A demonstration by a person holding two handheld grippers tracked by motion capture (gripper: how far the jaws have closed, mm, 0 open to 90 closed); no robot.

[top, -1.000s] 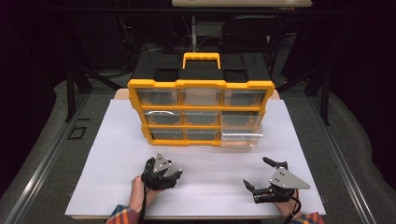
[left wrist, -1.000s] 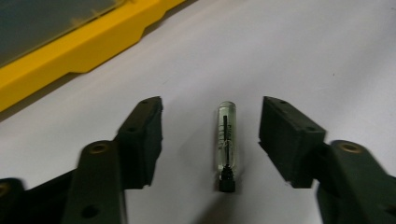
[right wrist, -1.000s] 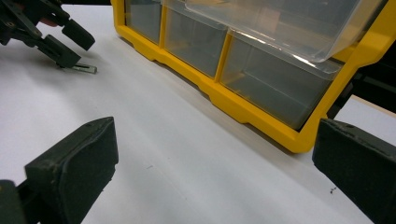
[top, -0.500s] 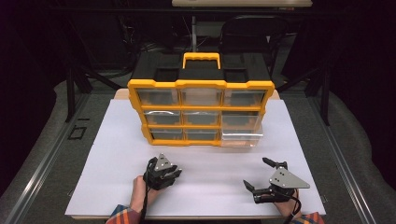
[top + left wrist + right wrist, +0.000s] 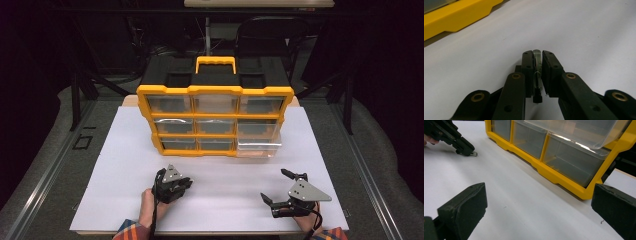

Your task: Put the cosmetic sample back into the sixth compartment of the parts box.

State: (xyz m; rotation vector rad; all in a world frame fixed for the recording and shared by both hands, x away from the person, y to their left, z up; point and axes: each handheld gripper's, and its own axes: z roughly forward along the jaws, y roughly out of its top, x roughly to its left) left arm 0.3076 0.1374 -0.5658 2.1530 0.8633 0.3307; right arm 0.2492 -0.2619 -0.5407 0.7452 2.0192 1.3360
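My left gripper rests low on the white sheet, in front of the organizer. In the left gripper view its jaws are shut on a small clear glass part with a black end, held edge-on between the pads. In the right gripper view the same gripper appears at the far left with the small part sticking out of its tip. My right gripper lies at the sheet's near right, jaws wide open with nothing between them.
A yellow and black drawer organizer with clear drawers and a yellow handle stands at the back of the sheet. Its bottom right drawer is pulled out. Bare white sheet lies between the grippers and the organizer.
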